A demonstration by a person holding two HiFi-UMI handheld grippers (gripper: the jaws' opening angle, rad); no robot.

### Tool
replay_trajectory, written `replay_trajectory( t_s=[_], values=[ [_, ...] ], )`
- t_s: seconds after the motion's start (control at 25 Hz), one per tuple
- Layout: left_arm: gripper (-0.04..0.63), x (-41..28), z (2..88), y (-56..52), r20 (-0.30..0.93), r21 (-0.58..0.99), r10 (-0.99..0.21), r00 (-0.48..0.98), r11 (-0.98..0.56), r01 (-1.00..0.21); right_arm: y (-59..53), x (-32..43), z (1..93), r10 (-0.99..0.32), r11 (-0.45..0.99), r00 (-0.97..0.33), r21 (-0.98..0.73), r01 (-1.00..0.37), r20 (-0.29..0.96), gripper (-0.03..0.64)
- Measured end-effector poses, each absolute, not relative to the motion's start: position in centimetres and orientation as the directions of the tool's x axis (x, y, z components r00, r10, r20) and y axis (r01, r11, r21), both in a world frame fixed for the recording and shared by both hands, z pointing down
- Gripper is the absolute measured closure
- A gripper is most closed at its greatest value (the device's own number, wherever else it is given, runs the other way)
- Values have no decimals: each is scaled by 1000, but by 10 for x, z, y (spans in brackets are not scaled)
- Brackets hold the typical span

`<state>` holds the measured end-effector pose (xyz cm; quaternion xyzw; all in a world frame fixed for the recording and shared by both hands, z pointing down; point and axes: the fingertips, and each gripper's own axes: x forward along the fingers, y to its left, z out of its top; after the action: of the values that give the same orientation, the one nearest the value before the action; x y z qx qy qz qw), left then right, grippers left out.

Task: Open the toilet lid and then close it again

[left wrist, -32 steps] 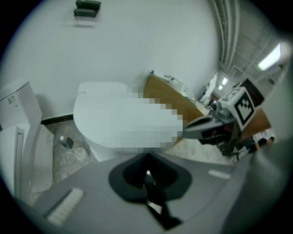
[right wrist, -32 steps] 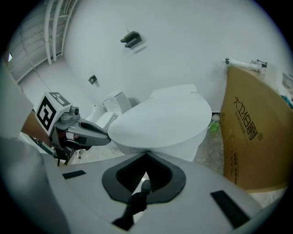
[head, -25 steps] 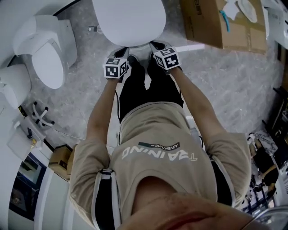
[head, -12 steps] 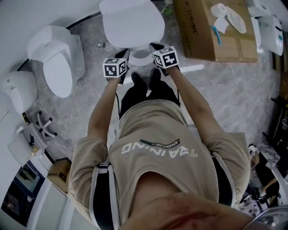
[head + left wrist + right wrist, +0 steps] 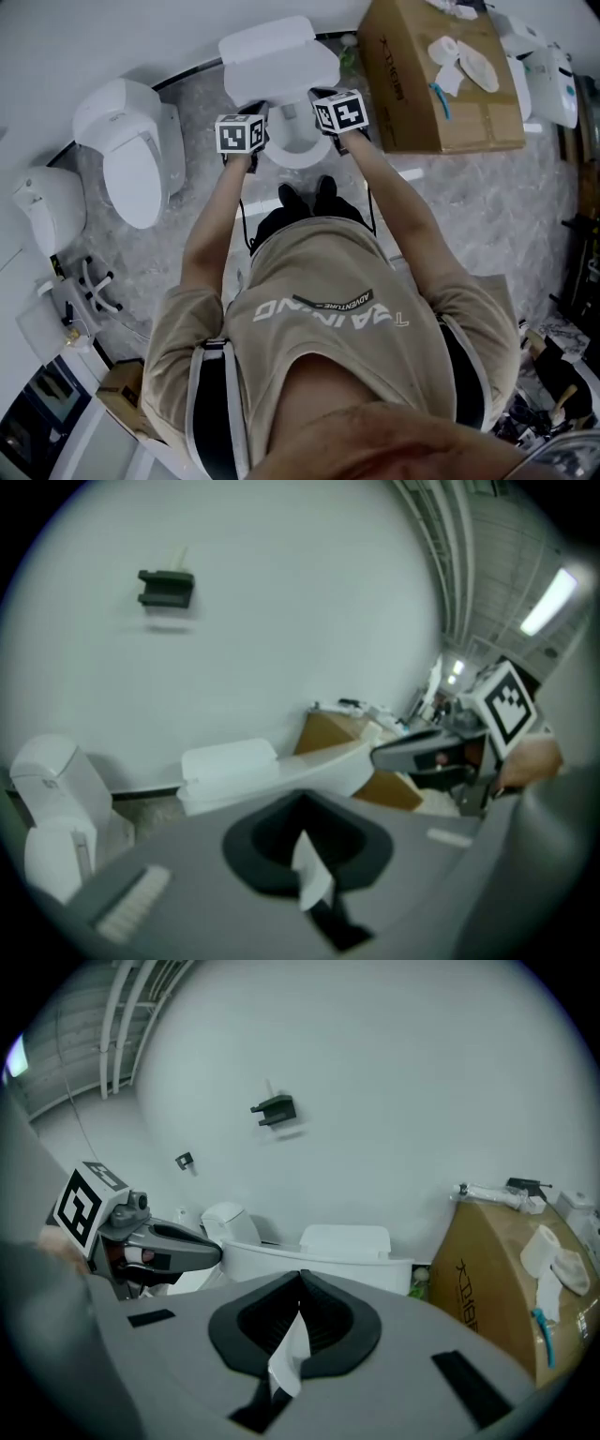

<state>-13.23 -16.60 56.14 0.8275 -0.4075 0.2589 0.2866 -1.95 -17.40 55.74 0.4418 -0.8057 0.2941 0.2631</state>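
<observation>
Toilet lid, white, stands part-raised, pinched in the jaws of left gripper and right gripper.

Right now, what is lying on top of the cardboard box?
On the cardboard box lie white paper-like pieces and a blue strip. Anything beneath them is hidden.

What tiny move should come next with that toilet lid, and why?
Probably swing the white plastic toilet lid up and back toward the white tank: the left tongs and right tongs are clamped on its rim, and it stands only part-raised above the white seat ring.
</observation>
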Motion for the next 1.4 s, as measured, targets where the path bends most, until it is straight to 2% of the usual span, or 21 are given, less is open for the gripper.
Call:
replay_trajectory(
  t_s=[0.28,0.44,0.72,0.92,1.4],
  values=[
    [592,-133,529,-210,642,238,-549,535,-521,-820,-219,-20,525,-601,383,-476,-291,-877,642,604],
    [591,-135,516,-232,656,221,-525,543,-554,-803,-242,-23,511,-606,399,-454,-244,-884,654,606],
    [592,-138,491,-276,614,191,-569,547,-566,-802,-287,-27,486,-664,393,-417,-184,-901,620,606],
    [592,-140,476,-307,611,112,-605,510,-572,-812,-319,-32,471,-686,414,-401,-129,-901,606,606],
    [594,-150,451,-383,588,82,-693,416,-461,-883,-396,-39,444,-681,513,-530,-188,-838,505,606]
  ],
)
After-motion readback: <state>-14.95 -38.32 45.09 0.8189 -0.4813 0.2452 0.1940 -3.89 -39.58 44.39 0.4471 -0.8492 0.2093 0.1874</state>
